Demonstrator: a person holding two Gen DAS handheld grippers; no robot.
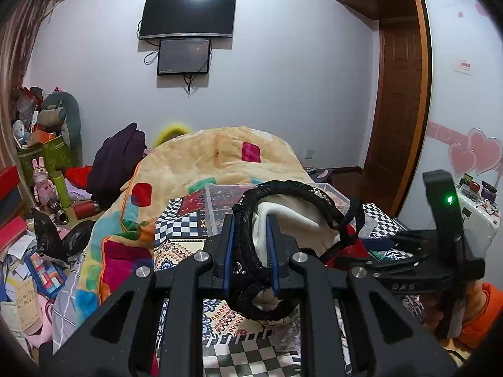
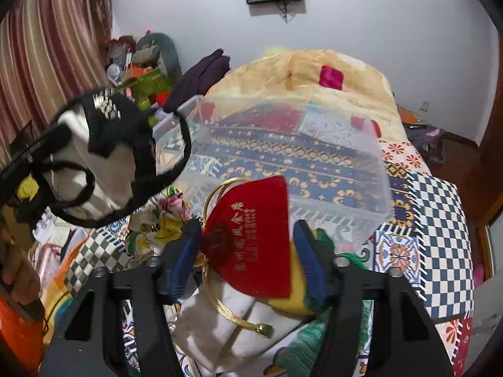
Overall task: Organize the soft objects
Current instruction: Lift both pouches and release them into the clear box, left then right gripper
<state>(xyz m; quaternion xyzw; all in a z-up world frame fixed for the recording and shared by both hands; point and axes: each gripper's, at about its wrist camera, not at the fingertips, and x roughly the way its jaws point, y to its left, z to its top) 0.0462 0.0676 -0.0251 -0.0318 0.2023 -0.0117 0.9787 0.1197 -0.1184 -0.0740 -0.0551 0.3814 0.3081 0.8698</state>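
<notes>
We are clamping the left gripper (image 1: 253, 245) on a black-and-white cloth (image 1: 292, 216) (lifted above the bed (image 2: 433, 220)), while our right gripper (image 2: 248, 251) is hanging spread apart around a red pouch (image 2: 254, 235) beside the clear bin (image 2: 345, 144).

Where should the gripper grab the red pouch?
Grab the red pouch by its gathered neck, low on its left, near the gold cord. Come from above: it lies flat on the pile, so the bunched neck gives the most to pinch.

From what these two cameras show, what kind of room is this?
Most likely a lived-in bedroom. A bed with a patchwork cover carries a heaped blanket, a television hangs on the wall, and a wardrobe door with heart stickers stands at the right.
</notes>
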